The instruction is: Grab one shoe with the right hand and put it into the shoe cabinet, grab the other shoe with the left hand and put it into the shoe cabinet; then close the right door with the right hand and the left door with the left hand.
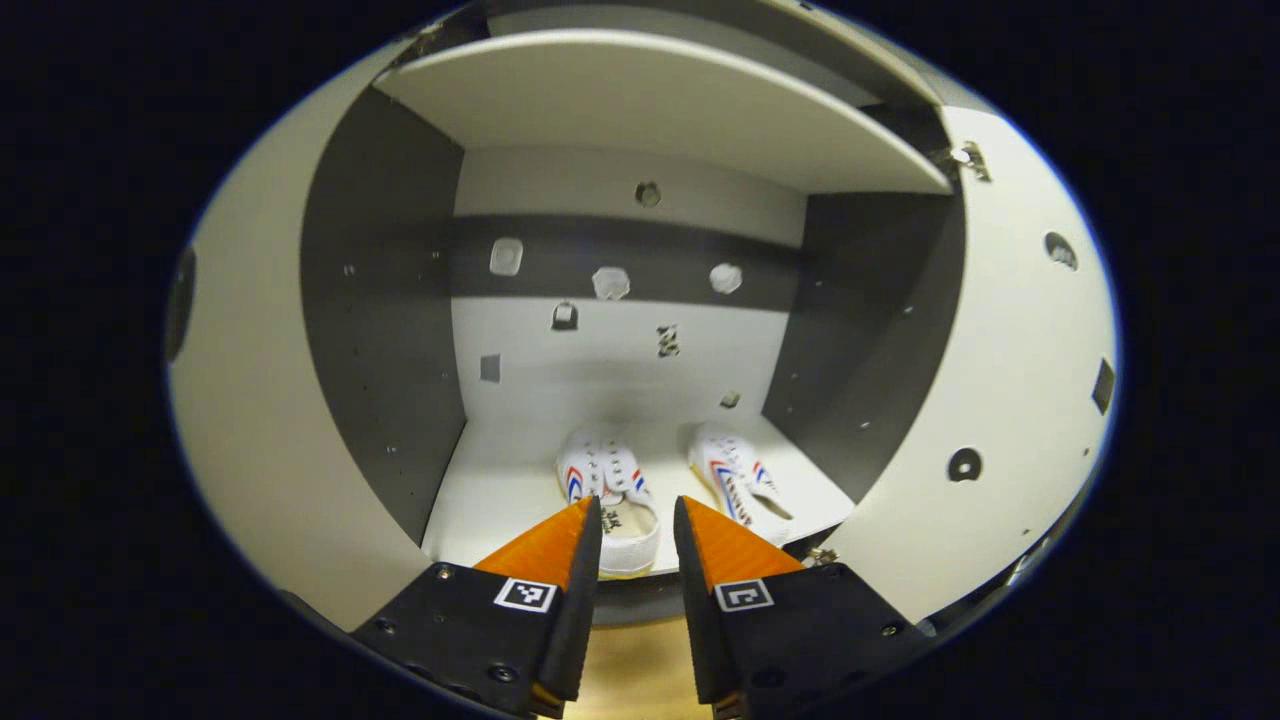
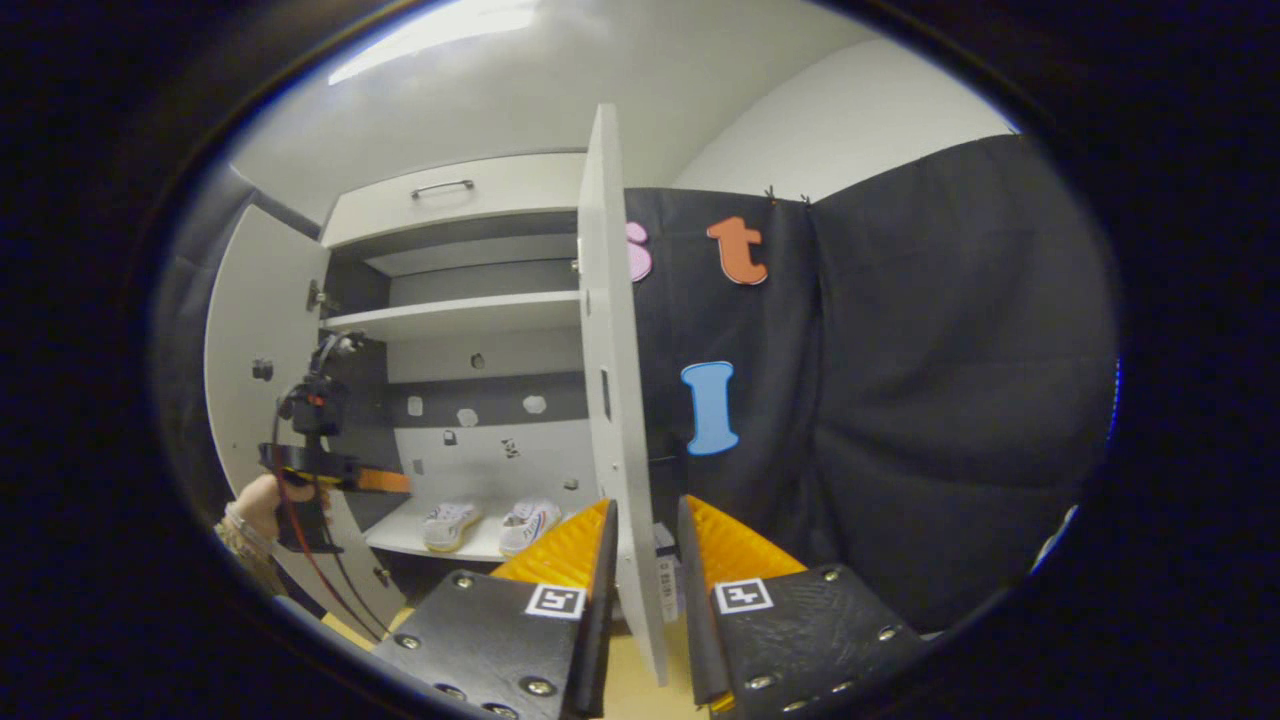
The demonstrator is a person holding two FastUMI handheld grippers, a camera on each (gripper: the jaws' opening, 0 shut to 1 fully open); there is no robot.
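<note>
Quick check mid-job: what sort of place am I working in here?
Most likely a staged recording booth, not a lived-in home: black cloth hangs as a wall beside a white shoe cabinet. Its doors stand open, and two white shoes sit on its lowest shelf.

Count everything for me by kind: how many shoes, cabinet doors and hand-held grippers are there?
Shoes: 2, left shoe and right shoe
Cabinet doors: 2, left door and right door
Hand-held grippers: 2, left hand-held gripper and right hand-held gripper
Total: 6
</note>
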